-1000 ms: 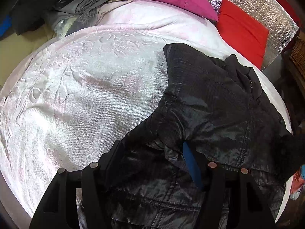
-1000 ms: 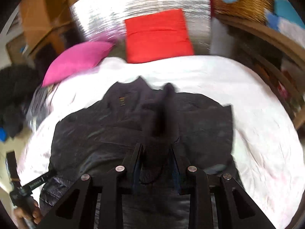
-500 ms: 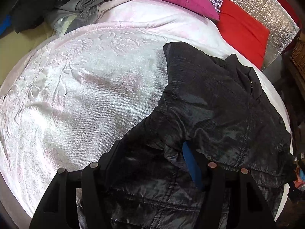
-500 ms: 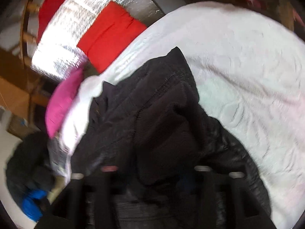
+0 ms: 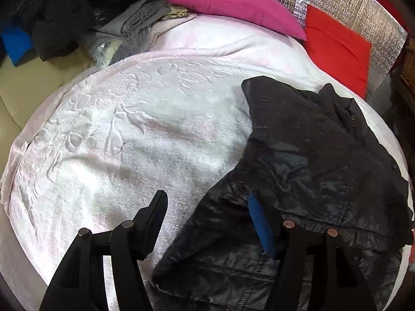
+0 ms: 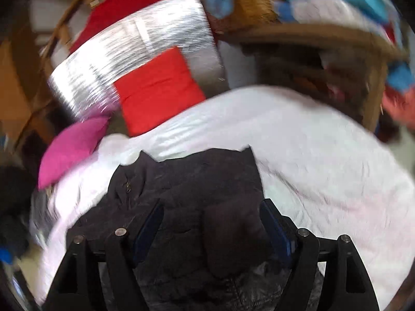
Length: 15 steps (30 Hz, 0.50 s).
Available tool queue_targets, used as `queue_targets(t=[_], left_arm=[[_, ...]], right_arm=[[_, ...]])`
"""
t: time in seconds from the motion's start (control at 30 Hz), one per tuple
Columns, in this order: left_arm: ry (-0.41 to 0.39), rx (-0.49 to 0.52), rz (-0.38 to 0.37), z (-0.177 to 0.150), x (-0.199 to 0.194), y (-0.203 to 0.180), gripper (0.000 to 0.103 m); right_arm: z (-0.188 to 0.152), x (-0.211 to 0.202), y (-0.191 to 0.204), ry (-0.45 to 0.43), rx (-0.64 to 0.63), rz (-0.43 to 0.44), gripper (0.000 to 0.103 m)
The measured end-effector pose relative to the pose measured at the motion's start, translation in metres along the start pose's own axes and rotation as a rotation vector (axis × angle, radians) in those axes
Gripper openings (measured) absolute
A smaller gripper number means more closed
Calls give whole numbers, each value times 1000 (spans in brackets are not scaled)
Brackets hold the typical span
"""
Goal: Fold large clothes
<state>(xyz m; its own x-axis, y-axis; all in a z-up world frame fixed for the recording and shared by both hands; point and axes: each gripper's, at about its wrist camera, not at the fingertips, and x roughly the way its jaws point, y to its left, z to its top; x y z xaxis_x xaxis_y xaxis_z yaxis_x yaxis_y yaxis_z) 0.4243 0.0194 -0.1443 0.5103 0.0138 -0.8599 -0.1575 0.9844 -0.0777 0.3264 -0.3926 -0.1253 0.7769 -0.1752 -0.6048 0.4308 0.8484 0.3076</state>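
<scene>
1. A grey heap (image 5: 129, 28) of cloth is lying at the far left of the bed, beside a dark pile (image 5: 57, 26).
2. A pink cushion (image 5: 233, 2) is leaning at the far edge, with a red cushion (image 5: 337, 49) to its right against a silver board (image 5: 358, 7).
3. A pale blanket (image 5: 116, 142) is covering the bed, bare across its left and middle.
4. The left gripper (image 5: 210, 215) is hanging over the near edge with its fingers spread apart; its left finger (image 5: 153, 212) is standing over bare blanket, while its blue-padded right finger is sitting in the folds of the jacket (image 5: 311, 168). Nothing is being pinched.
5. The black jacket is lying on the right half of the bed, collar toward the red cushion, with one panel folded across its body.
6. In the blurred right wrist view, the right gripper (image 6: 212, 225) is standing wide over the jacket, with a dark sleeve (image 6: 233, 233) lying loose between its fingers, neither pad pressing on it.
</scene>
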Motion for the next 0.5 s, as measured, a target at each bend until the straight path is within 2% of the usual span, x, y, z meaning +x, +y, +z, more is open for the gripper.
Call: queue_targets(t=[0.13, 0.27, 0.3, 0.4, 0.5], left_arm=[[12, 28, 9, -4, 2, -2, 65], [11, 63, 20, -5, 5, -9, 65], [12, 65, 21, -4, 8, -13, 65], [1, 66, 39, -4, 6, -12, 65], [-59, 73, 73, 1, -6, -14, 65]], right_arm=[[-15, 20, 21, 94, -73, 7, 78], [-34, 56, 9, 272, -28, -30, 75], [-37, 61, 6, 291, -23, -39, 73], [-35, 55, 1, 281, -16, -26, 71], [-22, 40, -2, 247, 10, -1, 71]])
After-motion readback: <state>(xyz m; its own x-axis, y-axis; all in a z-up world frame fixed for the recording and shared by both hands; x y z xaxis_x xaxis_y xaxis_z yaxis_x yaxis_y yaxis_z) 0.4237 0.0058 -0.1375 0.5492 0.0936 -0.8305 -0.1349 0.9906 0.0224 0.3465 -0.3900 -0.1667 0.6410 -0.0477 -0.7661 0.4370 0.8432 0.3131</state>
